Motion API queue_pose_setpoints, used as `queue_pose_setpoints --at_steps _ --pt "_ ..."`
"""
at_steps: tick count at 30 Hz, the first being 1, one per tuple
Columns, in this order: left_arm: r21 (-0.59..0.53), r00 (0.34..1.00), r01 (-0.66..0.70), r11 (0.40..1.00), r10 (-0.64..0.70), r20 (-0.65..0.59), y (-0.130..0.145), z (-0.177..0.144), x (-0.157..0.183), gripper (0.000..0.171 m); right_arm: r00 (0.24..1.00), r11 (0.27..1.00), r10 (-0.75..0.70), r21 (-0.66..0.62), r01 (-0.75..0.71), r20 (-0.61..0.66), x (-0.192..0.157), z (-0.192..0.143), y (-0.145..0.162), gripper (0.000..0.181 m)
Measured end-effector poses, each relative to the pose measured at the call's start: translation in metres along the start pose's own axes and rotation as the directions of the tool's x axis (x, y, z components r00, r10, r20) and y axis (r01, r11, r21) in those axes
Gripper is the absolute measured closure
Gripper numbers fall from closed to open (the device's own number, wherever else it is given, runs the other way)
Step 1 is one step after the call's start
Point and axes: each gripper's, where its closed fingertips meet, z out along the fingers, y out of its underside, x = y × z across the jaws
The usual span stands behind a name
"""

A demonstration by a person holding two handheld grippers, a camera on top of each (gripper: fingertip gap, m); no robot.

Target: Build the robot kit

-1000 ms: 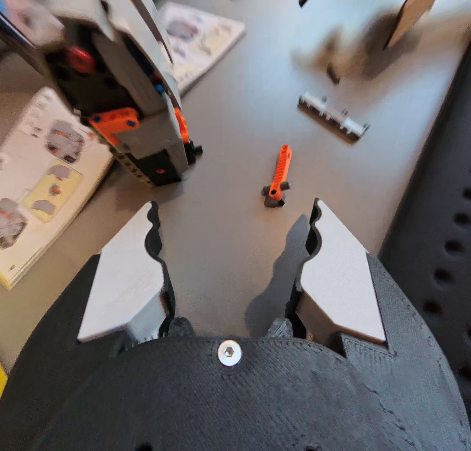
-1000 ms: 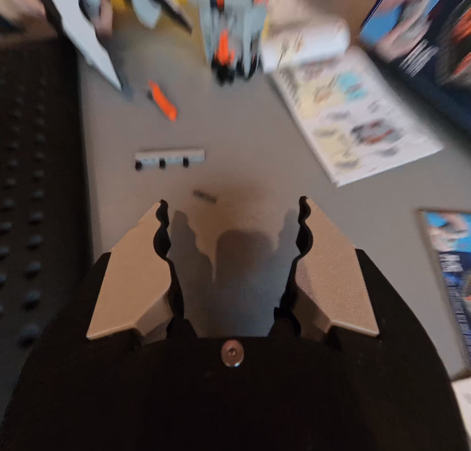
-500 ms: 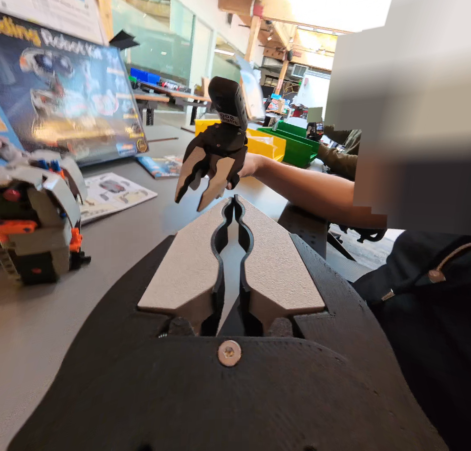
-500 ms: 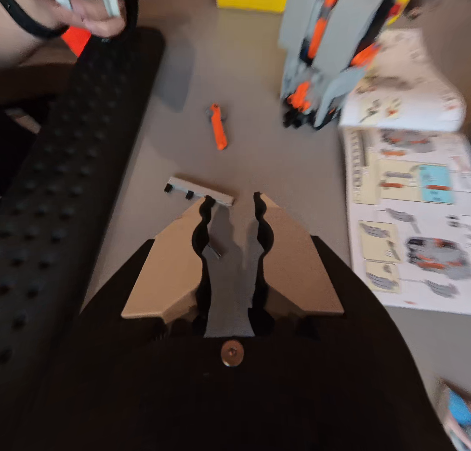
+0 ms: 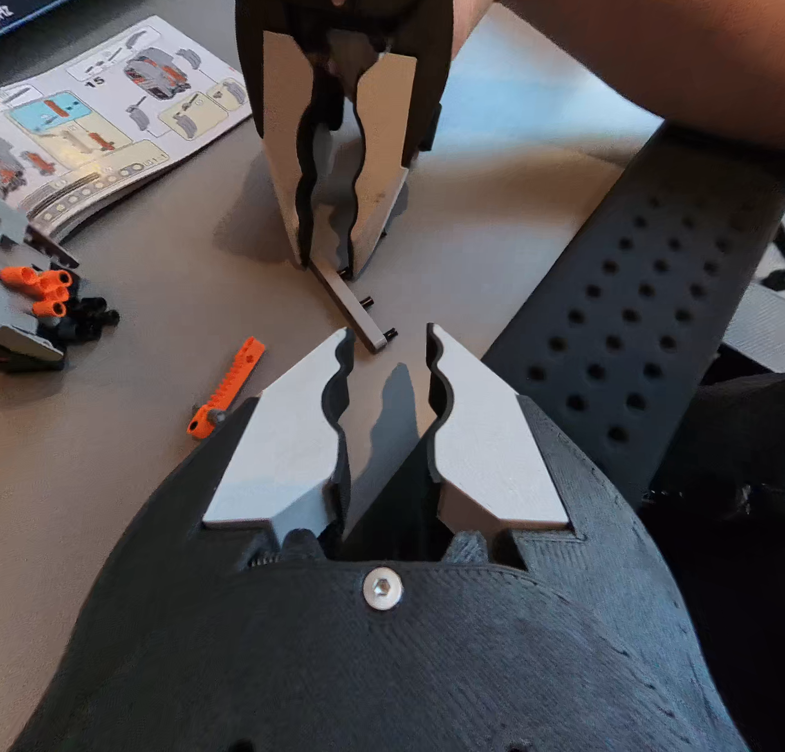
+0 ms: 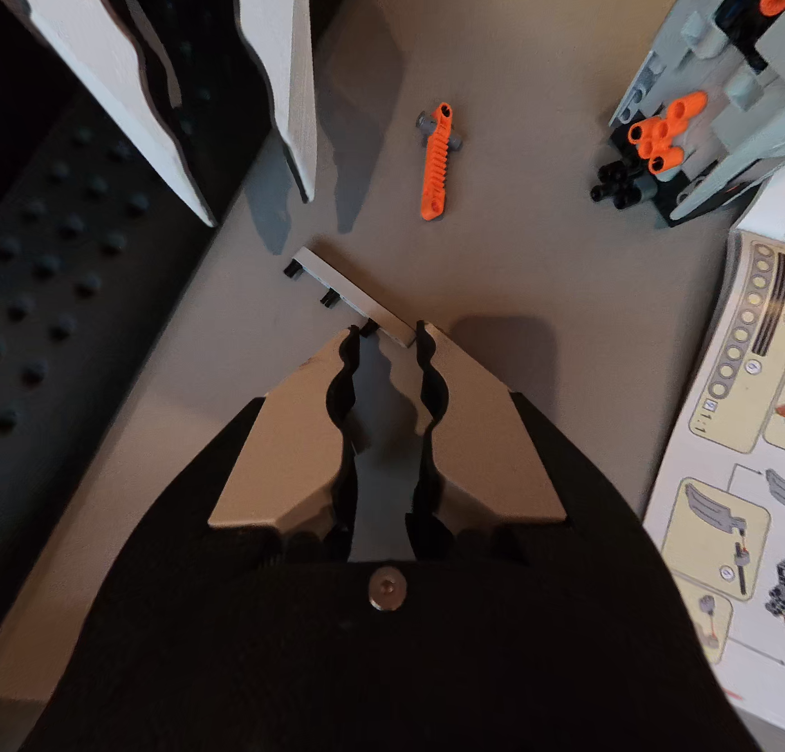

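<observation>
- Right hand-held gripper [image 6: 384, 328] is straddling one end of the grey beam [image 6: 354, 296] on the desk [image 6: 509, 264], jaws partly apart, not clamping.
- Left hand-held gripper [image 5: 388, 332] is hovering near the beam's other end, jaws apart, empty.
- Orange toothed piece [image 5: 227, 387] is lying just beside the left one.
- Booklet [image 5: 106, 116] and grey model [image 6: 701, 128] are sitting off to the side.
- Grip advice: centre the jaws across the beam's flat sides, clear of the black pins [image 6: 329, 297].

The left tool [image 5: 388, 336] hangs parted over the grey counter [image 5: 127, 455], just short of a long grey plastic beam with black pegs [image 5: 354, 311]. The right tool [image 5: 327, 262] straddles the beam's far end. A toothed orange plastic bar [image 5: 231, 385] lies beside.
</observation>
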Motion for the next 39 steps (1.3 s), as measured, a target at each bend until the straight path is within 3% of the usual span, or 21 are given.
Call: queue_pose_setpoints --at_steps 4,7,10,13,15,17,19,22,30,36,39 --pt "-0.13 0.992 -0.078 0.988 0.09 0.093 0.009 0.011 -0.015 0.131 0.994 0.997 0.069 -0.011 -0.07 -0.083 -0.004 -0.004 0.004 0.156" --pt "-0.2 0.985 -0.111 0.973 0.134 0.108 0.018 0.019 -0.017 0.133 0.966 0.976 0.206 -0.033 -0.214 -0.158 -0.004 -0.008 0.009 0.156" --pt "-0.205 0.985 -0.108 0.973 0.132 0.107 0.019 0.021 -0.015 0.142 0.919 0.938 0.333 -0.018 -0.345 -0.212 -0.007 -0.011 0.011 0.155" --pt "-0.212 0.988 -0.094 0.973 0.117 0.097 0.02 0.022 -0.014 0.143 0.893 0.921 0.383 0.025 -0.388 -0.238 -0.01 -0.012 0.01 0.137" --pt "-0.218 0.988 -0.102 0.971 0.124 0.09 0.02 0.022 -0.013 0.143 0.924 0.951 0.307 0.044 -0.305 -0.229 -0.015 -0.012 0.003 0.134" --pt "-0.221 0.988 -0.105 0.97 0.127 0.089 0.02 0.024 -0.012 0.143 0.962 0.992 0.122 0.05 -0.113 -0.244 -0.019 -0.011 -0.006 0.136" --pt "-0.221 0.99 -0.09 0.971 0.111 0.084 0.018 0.026 -0.009 0.143 0.967 0.999 0.021 0.04 -0.012 -0.255 -0.02 -0.008 -0.007 0.14" --pt "-0.26 0.985 -0.086 0.962 0.121 0.121 0.02 0.028 -0.009 0.147 0.984 0.998 0.055 0.024 -0.052 -0.17 -0.03 -0.001 -0.003 0.142" --pt "-0.273 0.986 -0.099 0.957 0.131 0.1 0.019 0.031 -0.006 0.157 0.99 0.999 -0.007 0.035 0.012 -0.138 -0.031 0.005 -0.003 0.142" --pt "-0.266 0.986 -0.126 0.956 0.149 0.068 0.019 0.031 -0.005 0.157 0.997 0.998 -0.049 0.036 0.052 -0.058 -0.03 0.009 -0.005 0.162" --pt "-0.27 0.985 -0.137 0.953 0.161 0.067 0.019 0.031 -0.005 0.157 0.998 0.998 -0.054 0.033 0.056 -0.045 -0.03 0.01 -0.006 0.163"
